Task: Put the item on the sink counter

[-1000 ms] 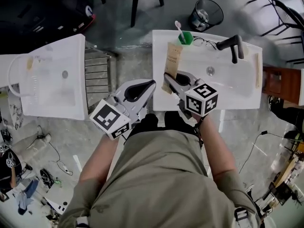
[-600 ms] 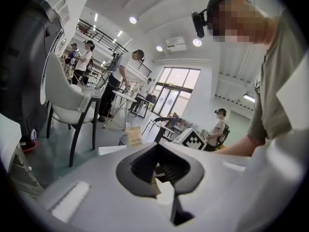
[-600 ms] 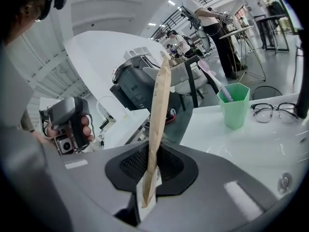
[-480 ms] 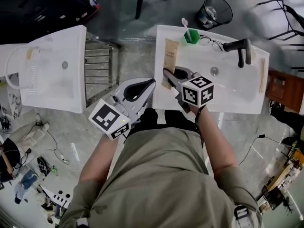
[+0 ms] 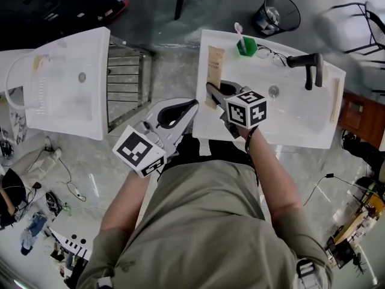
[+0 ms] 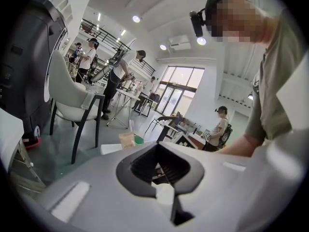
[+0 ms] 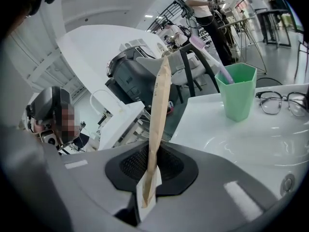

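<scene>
A long tan paper packet (image 5: 215, 71) is held over the left strip of the white sink counter (image 5: 289, 128). My right gripper (image 5: 209, 89) is shut on the packet's near end. In the right gripper view the packet (image 7: 159, 105) stands edge-on and runs up out of the right gripper (image 7: 157, 149). I cannot tell whether it touches the counter (image 7: 212, 124). My left gripper (image 5: 194, 105) hangs left of the counter over the floor, shut with nothing in it. In its own view the left gripper (image 6: 157, 146) has its tips together.
On the counter's far rim stand a green cup (image 5: 246, 47) with a toothbrush (image 7: 207, 54), and glasses (image 5: 271, 54) beside it. A black faucet (image 5: 308, 65) and a wooden stick (image 5: 335, 101) are at the right. A second sink (image 5: 54, 83) stands left, a bin (image 5: 278, 14) beyond.
My right gripper has shifted a little towards the counter's left edge with the packet still in it. The left gripper has barely moved.
</scene>
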`<action>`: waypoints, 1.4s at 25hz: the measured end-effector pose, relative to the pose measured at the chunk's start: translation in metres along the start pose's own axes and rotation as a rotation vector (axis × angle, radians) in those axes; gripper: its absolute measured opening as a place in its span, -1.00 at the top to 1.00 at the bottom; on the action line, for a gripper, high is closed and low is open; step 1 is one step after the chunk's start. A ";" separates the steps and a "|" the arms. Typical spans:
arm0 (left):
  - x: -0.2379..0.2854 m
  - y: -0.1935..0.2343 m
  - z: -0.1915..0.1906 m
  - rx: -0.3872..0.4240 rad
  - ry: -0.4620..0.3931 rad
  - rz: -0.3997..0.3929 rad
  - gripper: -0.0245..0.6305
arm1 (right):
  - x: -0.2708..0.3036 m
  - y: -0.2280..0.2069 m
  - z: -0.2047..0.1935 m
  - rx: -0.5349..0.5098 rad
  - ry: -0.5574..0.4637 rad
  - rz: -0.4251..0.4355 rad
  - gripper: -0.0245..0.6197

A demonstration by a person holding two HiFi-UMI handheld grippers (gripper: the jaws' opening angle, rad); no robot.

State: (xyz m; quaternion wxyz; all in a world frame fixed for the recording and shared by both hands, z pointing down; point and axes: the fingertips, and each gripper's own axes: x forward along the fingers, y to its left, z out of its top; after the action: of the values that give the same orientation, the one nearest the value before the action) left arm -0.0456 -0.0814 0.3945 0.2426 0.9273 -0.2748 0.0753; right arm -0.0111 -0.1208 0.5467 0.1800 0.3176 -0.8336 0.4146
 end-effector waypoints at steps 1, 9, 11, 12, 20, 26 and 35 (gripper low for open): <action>0.001 0.001 -0.001 -0.002 0.000 0.002 0.91 | 0.002 -0.002 -0.001 0.002 0.003 -0.003 0.80; 0.006 0.005 -0.004 -0.019 0.006 0.010 0.91 | 0.008 -0.016 -0.005 0.012 0.018 -0.023 0.80; 0.007 0.006 -0.004 -0.022 0.007 0.010 0.91 | 0.009 -0.019 -0.006 0.011 0.025 -0.029 0.80; 0.009 0.006 -0.004 -0.024 0.006 0.009 0.91 | 0.009 -0.020 -0.007 0.008 0.029 -0.033 0.80; 0.013 0.007 -0.004 -0.029 0.005 -0.003 0.91 | 0.011 -0.032 -0.011 0.011 0.056 -0.095 0.80; 0.012 0.011 -0.005 -0.033 0.007 -0.004 0.91 | 0.013 -0.035 -0.011 0.055 0.054 -0.101 0.79; 0.011 0.014 -0.004 -0.036 0.005 -0.010 0.91 | 0.014 -0.040 -0.011 0.062 0.058 -0.136 0.79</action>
State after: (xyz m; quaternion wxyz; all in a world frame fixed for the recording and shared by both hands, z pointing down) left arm -0.0441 -0.0946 0.4063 0.2604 0.9240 -0.2708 0.0713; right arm 0.0062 -0.1354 0.5834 0.2218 0.3666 -0.7914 0.4360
